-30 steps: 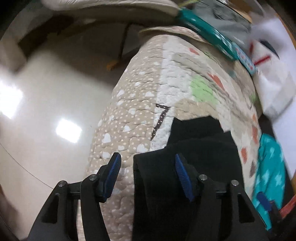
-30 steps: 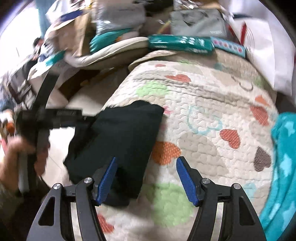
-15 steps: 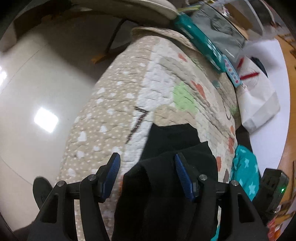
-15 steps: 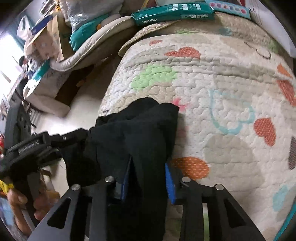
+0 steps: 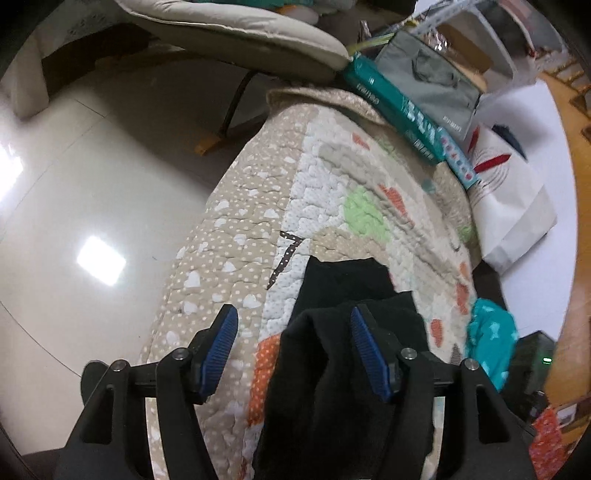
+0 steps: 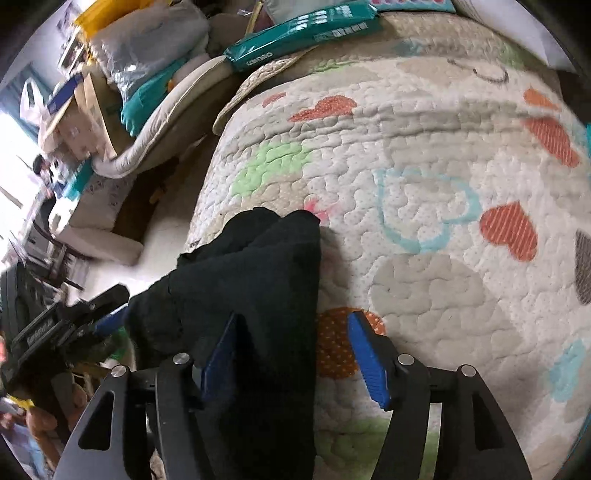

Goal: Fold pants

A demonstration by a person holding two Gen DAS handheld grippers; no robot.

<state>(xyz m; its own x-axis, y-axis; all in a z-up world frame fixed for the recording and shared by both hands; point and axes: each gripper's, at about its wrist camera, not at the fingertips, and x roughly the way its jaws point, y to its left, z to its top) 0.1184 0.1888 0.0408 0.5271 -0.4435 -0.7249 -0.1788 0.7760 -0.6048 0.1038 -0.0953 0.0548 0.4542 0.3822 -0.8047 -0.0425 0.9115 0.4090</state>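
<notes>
Both grippers hover low over the quilt, jaws apart: the left gripper at its left edge, the right gripper just inboard. The black pants lie bunched along that edge, long axis running away from the grippers. A green box sits at the far edge.

Support: bed under a quilted heart-print cover, floor at 9 o'clock.
On it, 6 to 7 o'clock: black pants, bunched at the near edge.
12 o'clock: green packet.
3 o'clock: teal star-print cloth.
</notes>
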